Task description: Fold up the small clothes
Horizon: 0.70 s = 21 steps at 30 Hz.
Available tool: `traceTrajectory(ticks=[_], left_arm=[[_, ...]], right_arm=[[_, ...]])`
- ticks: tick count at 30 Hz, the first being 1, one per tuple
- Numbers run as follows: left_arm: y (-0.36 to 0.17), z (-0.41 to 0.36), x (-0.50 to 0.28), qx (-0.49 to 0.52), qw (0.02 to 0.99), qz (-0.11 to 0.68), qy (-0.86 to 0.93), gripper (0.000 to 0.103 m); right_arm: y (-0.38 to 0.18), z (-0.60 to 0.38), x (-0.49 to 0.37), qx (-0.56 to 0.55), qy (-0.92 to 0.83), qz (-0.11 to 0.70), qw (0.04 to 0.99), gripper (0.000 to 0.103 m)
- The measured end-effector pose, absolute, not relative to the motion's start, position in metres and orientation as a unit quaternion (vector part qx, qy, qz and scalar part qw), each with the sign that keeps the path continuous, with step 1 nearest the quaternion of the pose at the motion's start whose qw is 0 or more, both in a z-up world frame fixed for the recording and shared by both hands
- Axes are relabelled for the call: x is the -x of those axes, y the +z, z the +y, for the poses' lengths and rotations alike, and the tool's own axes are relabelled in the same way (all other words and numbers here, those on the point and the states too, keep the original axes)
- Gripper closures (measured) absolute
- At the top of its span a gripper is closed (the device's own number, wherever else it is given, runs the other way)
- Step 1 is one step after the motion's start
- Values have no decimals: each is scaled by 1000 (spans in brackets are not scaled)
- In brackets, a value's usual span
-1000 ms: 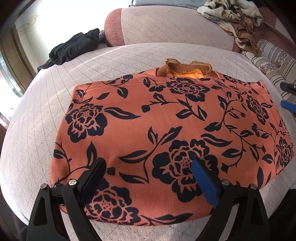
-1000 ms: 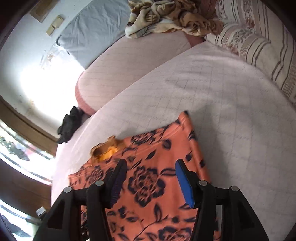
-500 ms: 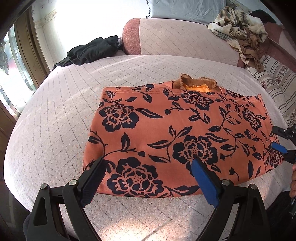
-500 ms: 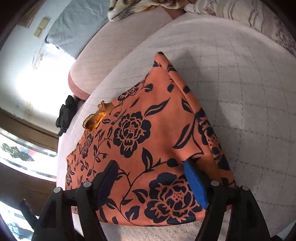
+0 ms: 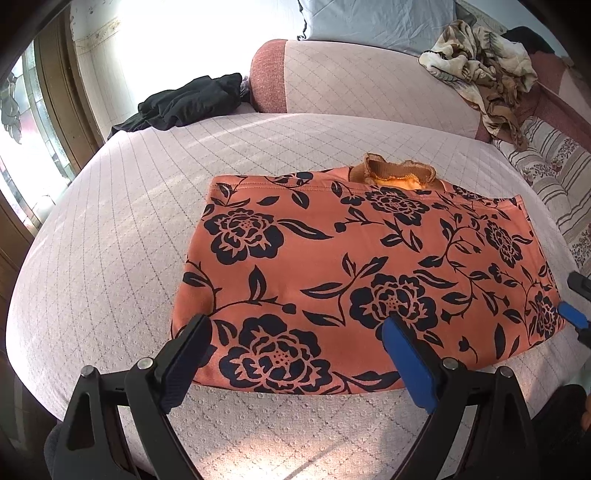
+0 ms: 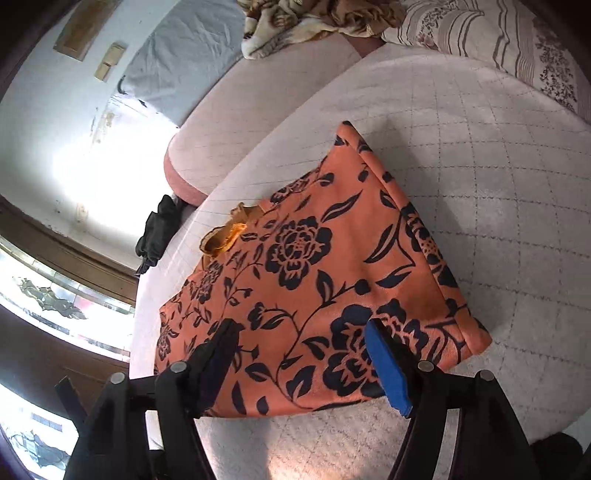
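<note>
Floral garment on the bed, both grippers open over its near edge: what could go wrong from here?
1. The garment is already folded into layers; a shallow pinch by the left gripper may catch only the top one and skew the fold.
2. The frilled collar pokes out at the far edge and may bunch inside the next fold.
3. The right gripper sits near the bed edge; a pull could drag the cloth off.

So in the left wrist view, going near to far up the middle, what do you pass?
Left claw → orange flowered garment → brown ruffled collar → bare quilted bed cover → pink bolster → grey pillow.
</note>
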<state>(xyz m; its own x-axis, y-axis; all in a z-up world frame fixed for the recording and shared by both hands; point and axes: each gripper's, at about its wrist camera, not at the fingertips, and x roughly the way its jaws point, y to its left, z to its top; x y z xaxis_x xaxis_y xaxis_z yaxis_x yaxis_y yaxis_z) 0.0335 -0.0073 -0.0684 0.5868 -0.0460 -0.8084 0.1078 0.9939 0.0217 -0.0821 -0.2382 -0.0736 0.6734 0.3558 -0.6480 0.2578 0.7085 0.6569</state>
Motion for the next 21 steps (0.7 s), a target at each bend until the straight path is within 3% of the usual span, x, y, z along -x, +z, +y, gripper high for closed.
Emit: traceTrajectory(ticks=[7,21], left_arm=[[-79,-19,-35,-46,882,466,-47,9],[-78,-21,-40,-51,884,464,-34,9]], right_arm=[[-118,-241,124,-473,-11,411,779,28],[-116,-266,87,-486,-42,386,783,28]])
